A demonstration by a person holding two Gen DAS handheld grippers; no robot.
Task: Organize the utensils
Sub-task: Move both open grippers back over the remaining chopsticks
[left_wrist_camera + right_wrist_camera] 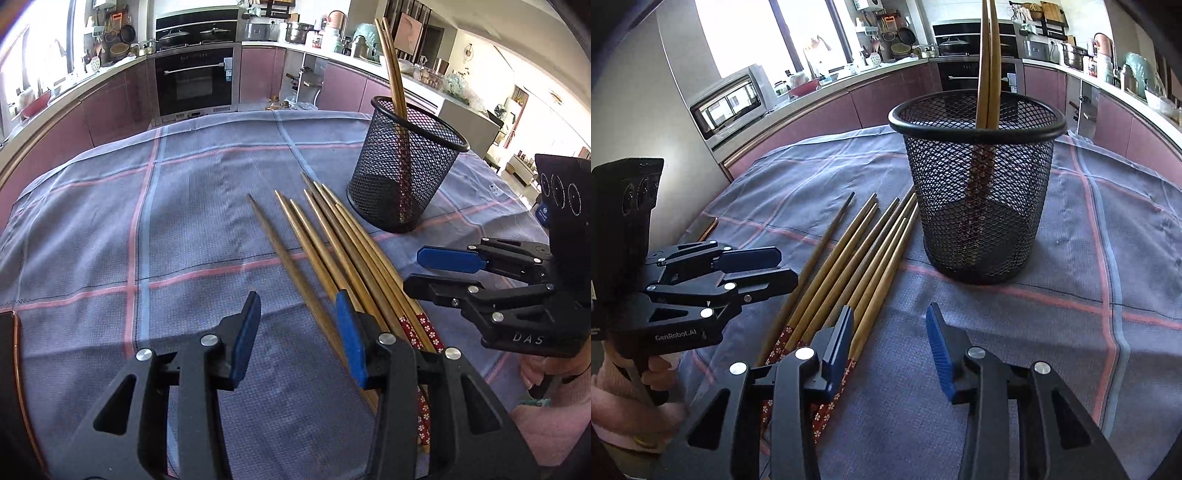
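Seven wooden chopsticks (332, 254) with red flowered handles lie fanned flat on the cloth, tips pointing away, just beneath both grippers. Beyond them stands a black mesh cup (979, 184), upright, holding two more chopsticks (988, 62) leaning.

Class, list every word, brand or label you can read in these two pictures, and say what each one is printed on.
"DAS": white letters on the body of the right gripper, left wrist view; it may run on out of sight.
"GenRobot.AI": white letters on the body of the left gripper, right wrist view.
Round blue sticker on the right gripper's black block: too small to read.
Labels on the oven and counter items: too blurred to read.
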